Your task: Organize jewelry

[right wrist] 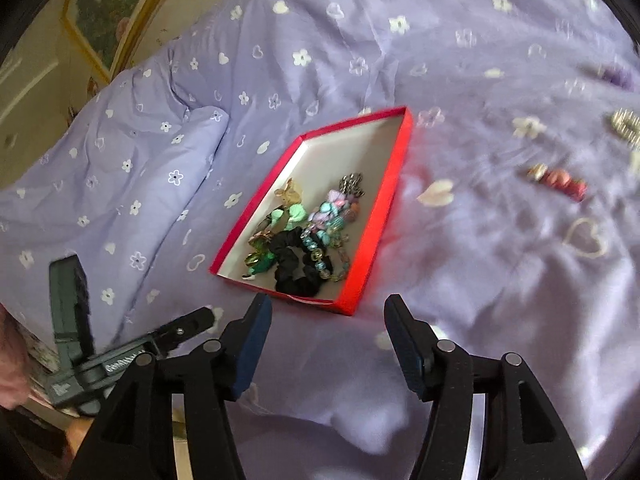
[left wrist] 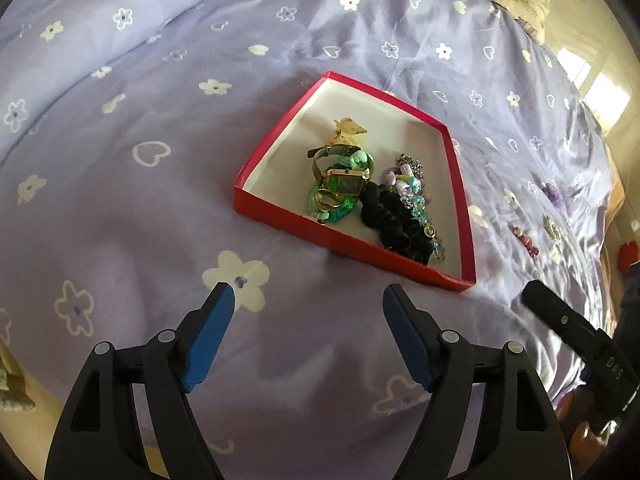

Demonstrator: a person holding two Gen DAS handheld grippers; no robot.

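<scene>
Both your grippers are released and carrying nothing; the left gripper [left wrist: 308,296] hangs over bare sheet short of the shallow red cardboard box with a white inside [left wrist: 352,246], and the right gripper [right wrist: 328,308] sits just short of that box's near corner [right wrist: 348,304]. What remains loose lies well to the right on the lilac flowered bedsheet [right wrist: 460,260]: a small pink-and-gold beaded piece [right wrist: 560,178], a silvery sparkling clip [right wrist: 626,126] beyond it, and a blurred purple item [right wrist: 614,76] further off. The pink piece looks light, hard and bumpy, likely to skid on the smooth cloth or drag a fold up with it; its long axis runs left to right, dipping slightly rightward, so close across its narrow middle; too blurred to tell which end is which.
</scene>
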